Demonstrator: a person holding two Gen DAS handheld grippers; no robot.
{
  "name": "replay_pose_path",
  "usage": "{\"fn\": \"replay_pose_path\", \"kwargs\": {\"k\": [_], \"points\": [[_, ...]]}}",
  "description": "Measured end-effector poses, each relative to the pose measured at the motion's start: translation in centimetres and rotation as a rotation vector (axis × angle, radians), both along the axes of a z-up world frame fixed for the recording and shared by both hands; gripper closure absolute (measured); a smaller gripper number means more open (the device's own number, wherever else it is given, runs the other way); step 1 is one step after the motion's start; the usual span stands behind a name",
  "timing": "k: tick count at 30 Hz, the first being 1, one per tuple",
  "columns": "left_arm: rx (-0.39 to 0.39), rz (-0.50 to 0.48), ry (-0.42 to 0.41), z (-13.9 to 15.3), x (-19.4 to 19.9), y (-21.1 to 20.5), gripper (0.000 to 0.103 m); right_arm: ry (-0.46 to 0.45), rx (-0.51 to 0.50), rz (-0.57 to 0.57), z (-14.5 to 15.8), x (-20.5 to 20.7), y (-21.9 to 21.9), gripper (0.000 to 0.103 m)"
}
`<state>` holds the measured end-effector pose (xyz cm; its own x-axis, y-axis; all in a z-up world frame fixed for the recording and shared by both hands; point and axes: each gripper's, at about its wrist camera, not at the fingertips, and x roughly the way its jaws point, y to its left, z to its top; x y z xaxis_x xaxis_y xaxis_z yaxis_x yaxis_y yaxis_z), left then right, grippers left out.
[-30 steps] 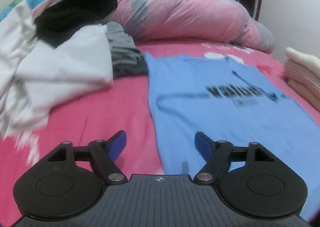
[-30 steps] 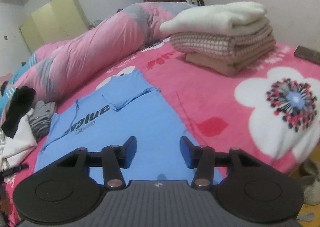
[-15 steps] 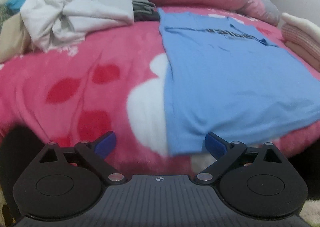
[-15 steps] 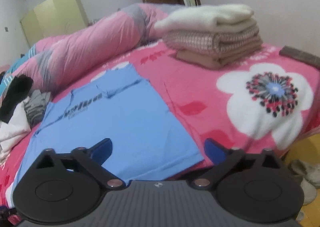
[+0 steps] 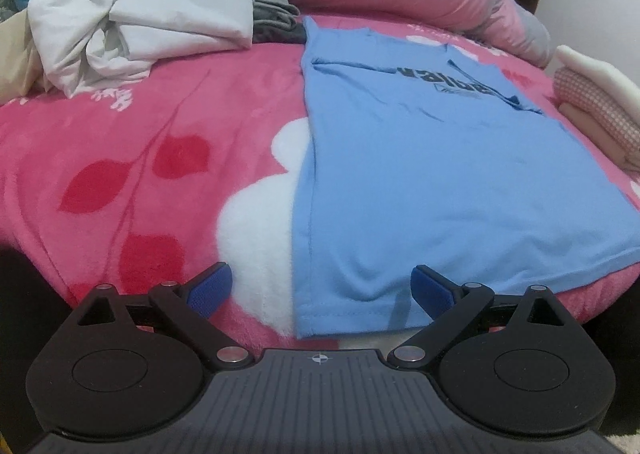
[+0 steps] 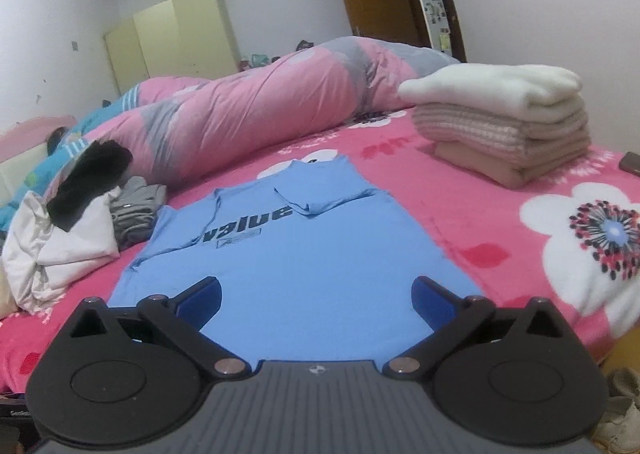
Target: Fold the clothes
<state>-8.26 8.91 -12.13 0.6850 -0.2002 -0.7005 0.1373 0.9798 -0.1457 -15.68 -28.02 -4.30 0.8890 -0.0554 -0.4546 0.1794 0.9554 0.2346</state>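
A light blue T-shirt (image 5: 432,157) with dark lettering lies flat on the pink flowered bed, both sleeves folded inward, hem toward me. My left gripper (image 5: 320,288) is open at the bed's near edge, its blue fingers straddling the shirt's lower left hem corner. In the right wrist view the same T-shirt (image 6: 304,254) spreads ahead, and my right gripper (image 6: 316,300) is open low over the hem with nothing between its fingers.
A heap of unfolded white, black and grey clothes (image 5: 140,13) lies at the left. A stack of folded items (image 6: 504,125) sits at the right. A rolled pink duvet (image 6: 260,101) runs along the back. Shoes (image 6: 620,414) lie on the floor at the right.
Both grippers pulled back from over the shirt to its hem at the bed's edge and opened wider. The shirt stayed where it was.
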Motion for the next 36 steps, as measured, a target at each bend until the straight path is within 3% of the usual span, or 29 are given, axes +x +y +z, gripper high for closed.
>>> {"fn": "replay_pose_path", "kwargs": {"k": [5,9,14,17,21,25,28,31,33,34,36], "points": [[-0.024,0.016,-0.05,0.2,-1.2,0.4,0.006,-0.013,-0.12,0.05,0.1,0.5,2.1,0.0],[-0.009,0.015,-0.09,0.2,-1.6,0.0,0.008,0.009,-0.132,0.042,0.2,1.4,2.7,0.0],[0.056,0.009,-0.119,0.1,-1.2,-0.8,0.044,0.051,-0.025,-0.018,-0.2,2.0,1.4,0.0],[0.079,0.001,-0.122,0.0,-1.0,-1.0,0.05,0.062,0.031,-0.04,-0.5,1.8,0.4,0.0],[0.109,-0.005,-0.118,-0.1,-1.2,-1.0,0.058,0.066,0.033,-0.078,-0.6,1.6,-0.6,0.0],[0.122,-0.014,-0.114,0.1,-1.6,-1.2,0.073,0.078,0.057,-0.095,-0.9,1.8,-1.4,0.0],[0.131,-0.027,-0.093,-0.2,-1.6,-1.4,0.074,0.082,0.074,-0.098,-1.1,2.0,-1.8,0.0],[0.108,-0.015,-0.069,-0.5,-1.1,-1.2,0.076,0.082,0.086,-0.096,-1.4,2.1,-1.9,0.0],[0.081,-0.017,-0.063,-0.3,-1.1,-1.2,0.094,0.08,0.095,-0.098,-1.6,2.0,-2.0,0.0],[0.038,-0.023,-0.047,0.1,-1.1,-0.9,0.101,0.078,0.099,-0.102,-1.6,1.9,-2.1,0.0],[-0.103,-0.041,-0.004,1.2,-1.1,0.1,0.102,0.073,0.108,-0.116,-1.6,1.7,-2.6,0.0]]}}
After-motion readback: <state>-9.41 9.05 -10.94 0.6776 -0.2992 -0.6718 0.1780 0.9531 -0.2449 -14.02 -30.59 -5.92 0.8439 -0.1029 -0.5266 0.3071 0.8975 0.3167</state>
